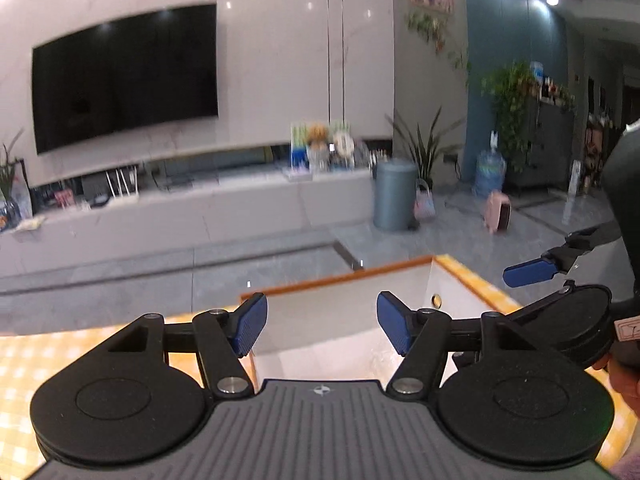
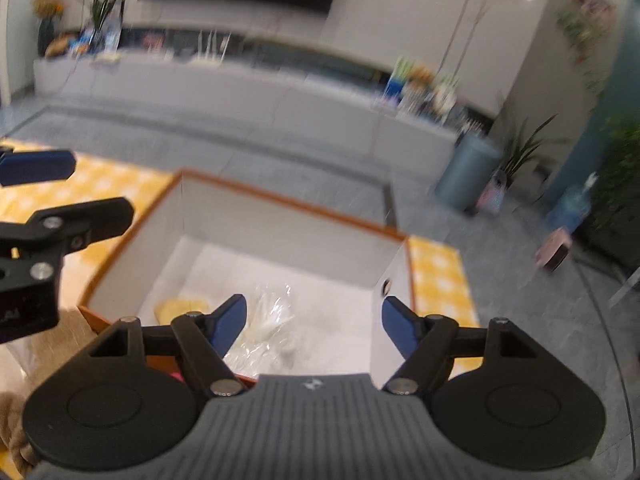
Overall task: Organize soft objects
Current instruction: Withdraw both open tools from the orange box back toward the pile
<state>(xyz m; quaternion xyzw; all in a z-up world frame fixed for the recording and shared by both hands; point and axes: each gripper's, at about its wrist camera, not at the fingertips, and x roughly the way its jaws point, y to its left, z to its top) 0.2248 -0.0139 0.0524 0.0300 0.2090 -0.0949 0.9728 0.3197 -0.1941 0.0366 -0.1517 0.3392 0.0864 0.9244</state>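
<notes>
Hovering above the white storage box (image 2: 280, 236) on the yellow-checked surface (image 2: 436, 276), both tongs, left (image 1: 322, 326) and right (image 2: 314, 326), gape empty, the clear-wrapped soft item (image 2: 268, 328) lying inside, apparently deposited.

Directly ahead of and below the right gripper (image 2: 312, 322) stands an open box (image 2: 280, 204) on a checked cloth (image 2: 436, 276). In the box, a crinkled plastic bag (image 2: 268, 320) lies just ahead of the fingers, a small soft item (image 2: 180, 306) to its left. The left gripper (image 1: 322, 322) sits to the left, over the box's near edge. Beyond the box, across the floor, runs a long cabinet (image 2: 240, 92); a bin (image 2: 466, 176) stands far right.
</notes>
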